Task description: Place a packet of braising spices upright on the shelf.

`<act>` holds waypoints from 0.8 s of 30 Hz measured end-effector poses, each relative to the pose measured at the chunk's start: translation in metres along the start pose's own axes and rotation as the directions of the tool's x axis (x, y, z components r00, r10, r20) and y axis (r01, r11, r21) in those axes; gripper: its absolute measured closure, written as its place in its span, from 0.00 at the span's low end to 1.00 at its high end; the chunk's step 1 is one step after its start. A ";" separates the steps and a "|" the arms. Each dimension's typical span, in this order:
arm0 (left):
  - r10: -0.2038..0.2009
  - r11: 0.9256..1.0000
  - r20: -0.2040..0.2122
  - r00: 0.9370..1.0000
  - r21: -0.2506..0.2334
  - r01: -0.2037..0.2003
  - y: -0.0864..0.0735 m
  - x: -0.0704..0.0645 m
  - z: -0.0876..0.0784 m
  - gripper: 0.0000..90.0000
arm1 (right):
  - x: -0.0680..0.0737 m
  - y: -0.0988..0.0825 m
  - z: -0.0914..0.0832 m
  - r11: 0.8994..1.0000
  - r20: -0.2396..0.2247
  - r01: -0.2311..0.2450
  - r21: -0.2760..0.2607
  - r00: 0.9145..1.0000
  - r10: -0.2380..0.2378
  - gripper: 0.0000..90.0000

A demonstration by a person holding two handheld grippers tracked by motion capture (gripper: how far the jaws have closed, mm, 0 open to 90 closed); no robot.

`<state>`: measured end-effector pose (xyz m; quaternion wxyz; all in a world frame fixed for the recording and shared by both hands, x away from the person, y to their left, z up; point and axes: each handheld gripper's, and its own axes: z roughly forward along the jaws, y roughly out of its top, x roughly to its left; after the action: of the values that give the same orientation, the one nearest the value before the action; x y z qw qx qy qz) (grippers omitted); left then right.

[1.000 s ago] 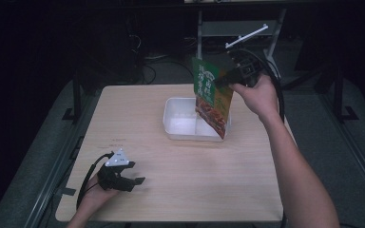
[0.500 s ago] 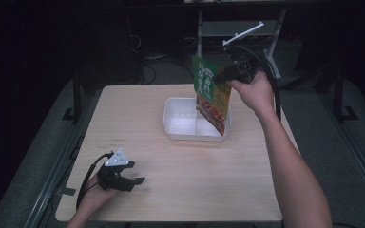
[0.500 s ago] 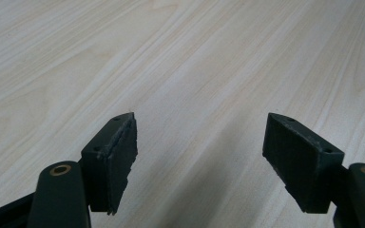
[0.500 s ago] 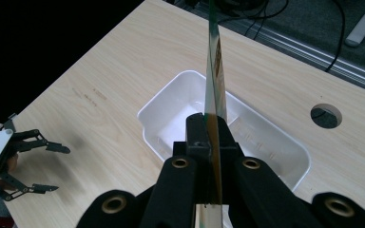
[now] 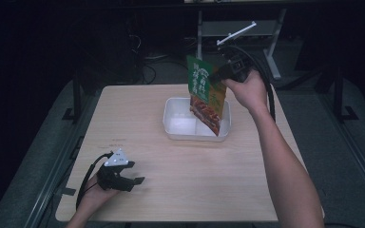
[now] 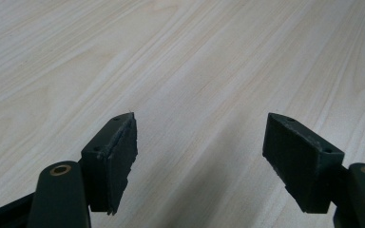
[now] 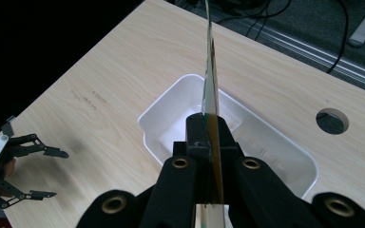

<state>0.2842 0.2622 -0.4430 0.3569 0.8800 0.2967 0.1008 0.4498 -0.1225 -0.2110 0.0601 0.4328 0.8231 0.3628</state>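
Hanging from the right tongs, a green packet dips into the white tray.

Both forearms are bare, with no sleeve in sight. The left gripper is black, topped by a pale grey three-cornered plate dotted with small dark holes, and a black cable loops away from it. Its two jaws are dark blocks with rough, chipped inner faces, each pinned to a black arm by a brass-ringed rivet. The right gripper is the same black build, with brass-ringed rivets along its linkage and a thick black cable trailing behind the hand.
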 end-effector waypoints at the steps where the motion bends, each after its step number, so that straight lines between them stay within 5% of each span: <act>1: 0.001 1.000 0.000 1.000 0.000 -0.001 0.000 0.000 0.000 0.30 | 0.000 0.001 0.000 1.000 0.002 -0.003 0.000 1.000 0.003 1.00; 24: 0.004 1.000 -0.001 1.000 0.002 -0.004 0.000 0.000 -0.001 0.30 | -0.016 0.002 0.004 1.000 0.080 -0.023 -0.007 0.996 0.024 1.00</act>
<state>0.2841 0.2624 -0.4423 0.3557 0.8809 0.2952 0.1015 0.4626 -0.1315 -0.2153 0.0904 0.4564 0.8137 0.3484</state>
